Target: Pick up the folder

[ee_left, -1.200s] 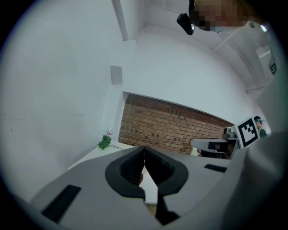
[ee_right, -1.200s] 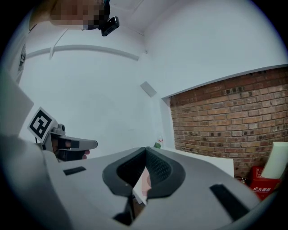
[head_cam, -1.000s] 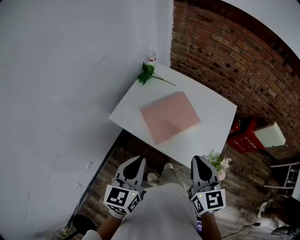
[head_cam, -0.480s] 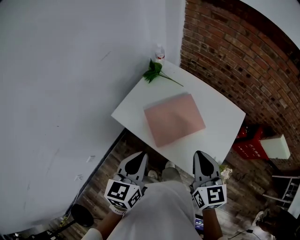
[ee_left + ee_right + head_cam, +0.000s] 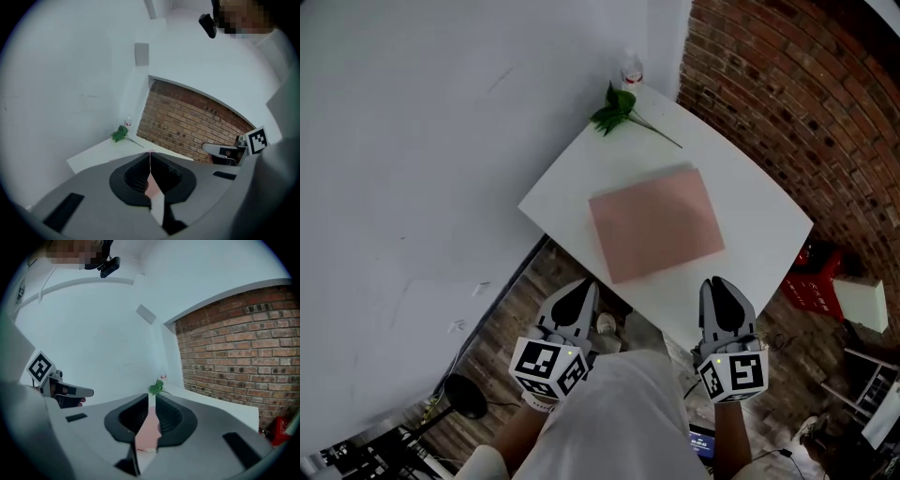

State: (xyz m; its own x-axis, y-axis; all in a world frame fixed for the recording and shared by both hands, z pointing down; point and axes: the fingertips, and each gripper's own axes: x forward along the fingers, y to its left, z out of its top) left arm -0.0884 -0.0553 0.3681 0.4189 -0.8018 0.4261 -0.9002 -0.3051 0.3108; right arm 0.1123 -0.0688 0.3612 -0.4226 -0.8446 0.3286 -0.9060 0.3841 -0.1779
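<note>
- Plain white wall [image 5: 441,141] fills the left; a red brick wall [image 5: 787,84] meets it at the corner behind the table.
- Square white table [image 5: 572,183] stands in that corner on a wood-plank floor [image 5: 502,356].
- Flat rectangular pink folder [image 5: 656,225] lies flat near the middle of the tabletop, clear of both grippers and touched by neither.
- Left gripper [image 5: 581,289] is held low in front of the person's torso, nose forward and tilted a little down. Its marker cube faces the head camera and its tips sit over the floor, just short of the table's near edge. The jaws are fully together with nothing in them.
- Right gripper [image 5: 718,284] is alongside the left in the same forward, slightly downward pose. In the head view its tips overlap the table's near corner. The jaws have just been opening and now stand a narrow slit apart, with nothing between them.
- Green leafy sprig [image 5: 617,108] lies at the table's far corner.
- Small clear bottle [image 5: 631,70] stands just behind the sprig, against the wall.
</note>
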